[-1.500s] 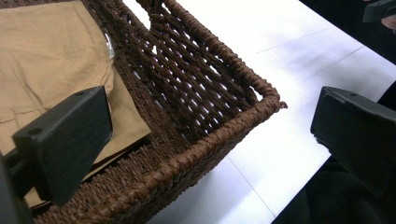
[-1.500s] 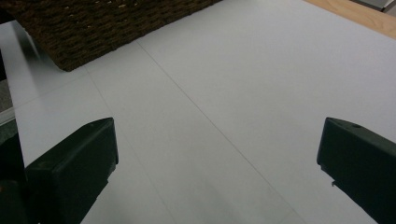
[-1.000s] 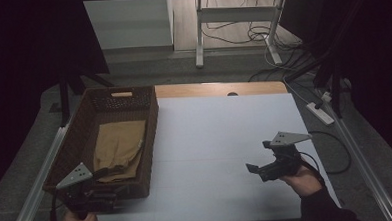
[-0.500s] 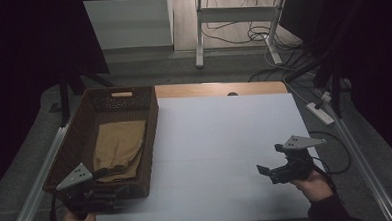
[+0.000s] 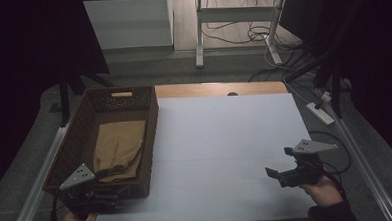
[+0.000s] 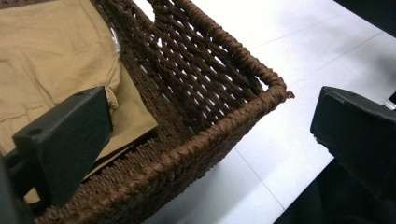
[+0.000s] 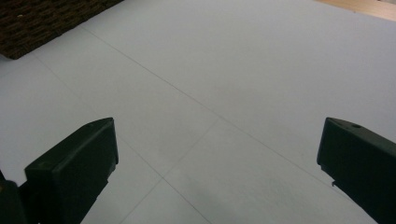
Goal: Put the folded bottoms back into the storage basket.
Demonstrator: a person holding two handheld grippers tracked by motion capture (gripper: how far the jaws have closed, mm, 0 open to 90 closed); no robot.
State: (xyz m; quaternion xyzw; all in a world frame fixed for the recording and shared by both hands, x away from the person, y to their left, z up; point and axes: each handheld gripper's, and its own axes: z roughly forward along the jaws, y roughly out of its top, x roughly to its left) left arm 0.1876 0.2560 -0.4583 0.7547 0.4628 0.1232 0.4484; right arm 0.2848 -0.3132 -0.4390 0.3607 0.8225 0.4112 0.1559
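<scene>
Now left tongs (image 6: 205,140) straddle basket (image 5: 150,137) corner w/ tan cloth (image 5: 118,146).

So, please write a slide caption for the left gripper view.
Open left gripper straddling the corner of a wicker basket holding folded tan cloth.

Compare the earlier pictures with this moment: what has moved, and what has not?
The right tongs drew back toward the person and the table's right edge, open and empty. The left tongs, the basket and the tan cloth stayed put.
</scene>
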